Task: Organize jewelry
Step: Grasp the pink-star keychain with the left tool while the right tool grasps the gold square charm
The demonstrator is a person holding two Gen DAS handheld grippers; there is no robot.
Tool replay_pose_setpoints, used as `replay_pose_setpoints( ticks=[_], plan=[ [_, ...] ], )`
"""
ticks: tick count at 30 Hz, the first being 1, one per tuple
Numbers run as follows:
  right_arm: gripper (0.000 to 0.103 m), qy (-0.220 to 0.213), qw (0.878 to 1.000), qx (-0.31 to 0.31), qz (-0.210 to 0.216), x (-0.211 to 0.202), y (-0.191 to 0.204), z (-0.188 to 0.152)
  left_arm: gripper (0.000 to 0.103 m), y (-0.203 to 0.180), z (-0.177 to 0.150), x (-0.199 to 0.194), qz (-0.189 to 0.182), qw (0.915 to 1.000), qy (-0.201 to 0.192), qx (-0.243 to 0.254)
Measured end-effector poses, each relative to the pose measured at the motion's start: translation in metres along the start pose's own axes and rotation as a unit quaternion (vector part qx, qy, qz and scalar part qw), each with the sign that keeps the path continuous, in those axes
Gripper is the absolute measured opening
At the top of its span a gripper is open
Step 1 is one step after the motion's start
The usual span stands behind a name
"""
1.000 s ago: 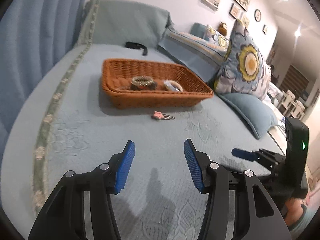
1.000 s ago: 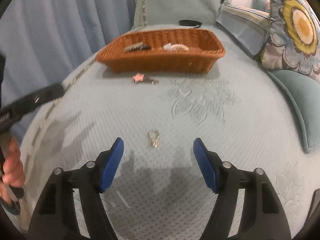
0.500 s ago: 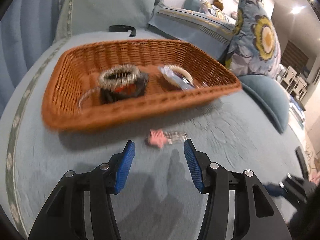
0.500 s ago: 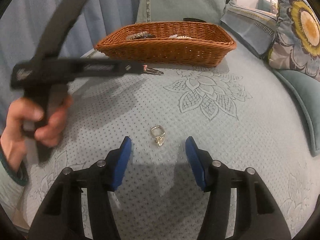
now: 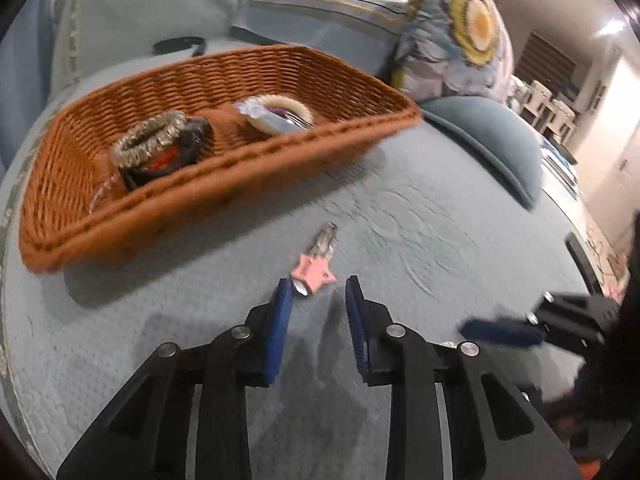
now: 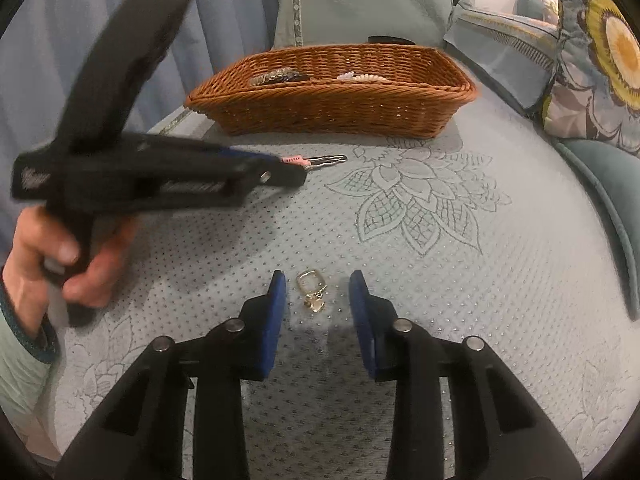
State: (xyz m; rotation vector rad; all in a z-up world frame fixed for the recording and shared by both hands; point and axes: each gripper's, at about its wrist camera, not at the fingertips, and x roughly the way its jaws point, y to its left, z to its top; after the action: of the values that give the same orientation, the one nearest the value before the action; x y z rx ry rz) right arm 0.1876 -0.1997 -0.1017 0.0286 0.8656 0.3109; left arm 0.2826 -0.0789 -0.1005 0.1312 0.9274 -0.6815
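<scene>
A brown wicker basket [image 5: 248, 168] stands on the blue-green bedspread and holds bracelets [image 5: 150, 140] and a white ring-shaped piece [image 5: 280, 114]. It also shows in the right wrist view [image 6: 332, 108]. A pink star hair clip [image 5: 314, 270] lies in front of the basket. My left gripper [image 5: 316, 292] is open, its tips just short of the clip. A small gold earring [image 6: 312, 294] lies on the bedspread between the open jaws of my right gripper [image 6: 317, 284]. The left gripper [image 6: 160, 176] crosses the right wrist view, reaching the clip [image 6: 316, 160].
Floral and blue pillows [image 5: 460, 36] lie to the right of the basket. A black strap [image 5: 180, 45] lies behind it near the headboard cushion. A blue curtain [image 6: 224, 20] hangs at the left. The right gripper [image 5: 532, 328] shows at the right in the left wrist view.
My left gripper has moved forward to the pink clip. My right gripper has come down and forward so that the gold earring lies between its fingers, which have narrowed.
</scene>
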Motion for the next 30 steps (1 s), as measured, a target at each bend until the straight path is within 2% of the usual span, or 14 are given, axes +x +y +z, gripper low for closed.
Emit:
replay_pose_setpoints(
  ticks=[2,6,10,14,19,24,27,28,29,30],
  plan=[
    [0.03,0.0,1.0,0.0,0.004,0.0,-0.001,0.0,0.027,-0.002,-0.002,-0.003,0.014,0.9999,-0.006,0.004],
    [0.03,0.0,1.0,-0.011,0.007,-0.002,0.001,-0.002,0.038,0.002,0.005,0.001,0.049,0.9986,-0.018,-0.002],
    [0.03,0.005,1.0,-0.016,0.002,0.0,0.002,-0.001,0.039,-0.005,0.012,0.014,0.065,0.9977,-0.008,0.015],
    [0.03,0.009,0.999,-0.038,-0.017,0.001,0.011,0.001,0.039,-0.003,0.017,0.016,0.069,0.9976,-0.01,0.002],
    [0.03,0.01,0.999,-0.039,-0.015,-0.003,0.011,-0.006,0.042,0.003,0.011,0.006,0.061,0.9978,-0.02,-0.012],
    [0.03,0.006,0.999,-0.047,-0.026,-0.002,0.014,-0.006,0.043,0.003,0.018,0.012,0.082,0.9964,-0.021,-0.012],
    [0.03,0.005,0.999,-0.045,-0.021,-0.002,0.012,-0.006,0.043,-0.004,0.027,0.024,0.091,0.9957,-0.014,0.004],
    [0.03,0.004,0.999,-0.045,-0.021,-0.003,0.012,-0.006,0.04,-0.006,0.028,0.026,0.096,0.9953,-0.012,0.01],
    [0.024,0.002,0.999,-0.045,-0.019,-0.004,0.012,-0.007,0.02,-0.01,0.028,0.027,0.098,0.9949,-0.012,0.021],
    [0.015,0.001,0.999,-0.048,-0.016,-0.005,0.013,-0.007,0.021,-0.012,0.027,0.027,0.098,0.9947,-0.013,0.026]
  ],
)
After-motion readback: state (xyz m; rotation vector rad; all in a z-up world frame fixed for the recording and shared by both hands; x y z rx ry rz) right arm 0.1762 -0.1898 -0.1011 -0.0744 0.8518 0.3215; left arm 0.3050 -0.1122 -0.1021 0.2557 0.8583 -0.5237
